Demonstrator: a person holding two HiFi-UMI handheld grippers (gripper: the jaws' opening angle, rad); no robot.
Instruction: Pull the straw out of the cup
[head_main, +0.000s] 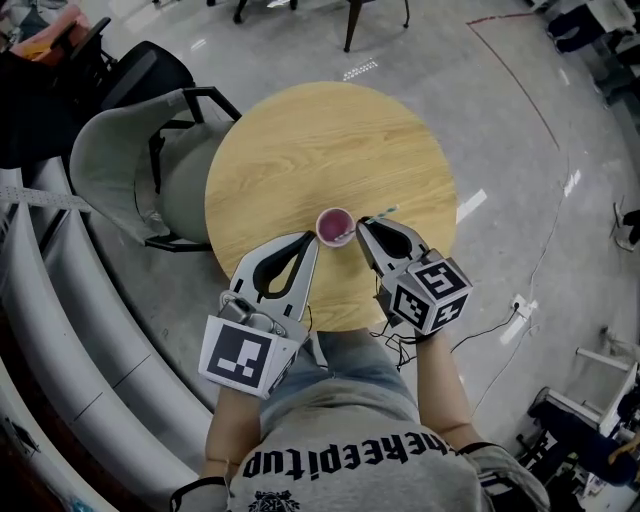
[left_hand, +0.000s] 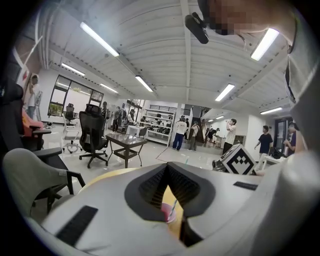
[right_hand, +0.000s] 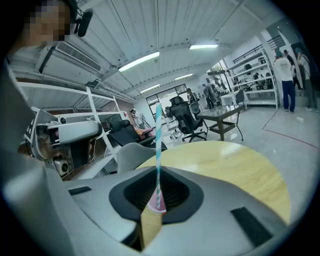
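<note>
A small pink cup (head_main: 335, 226) stands near the front of the round wooden table (head_main: 330, 140). A blue-and-white striped straw (head_main: 386, 211) slants out of it to the right. My left gripper (head_main: 312, 240) meets the cup's left rim, and its jaws look shut on the cup (left_hand: 166, 210). My right gripper (head_main: 362, 226) sits just right of the cup, shut on the straw. In the right gripper view the straw (right_hand: 158, 140) rises upright between the jaws, with the cup (right_hand: 155, 204) low behind them. The straw's lower end is hidden in the cup.
A grey chair (head_main: 120, 170) stands against the table's left side, with a black office chair (head_main: 150, 70) behind it. A cable (head_main: 500, 325) lies on the floor at the right. The person's torso is at the table's front edge. Several people stand far off in the room.
</note>
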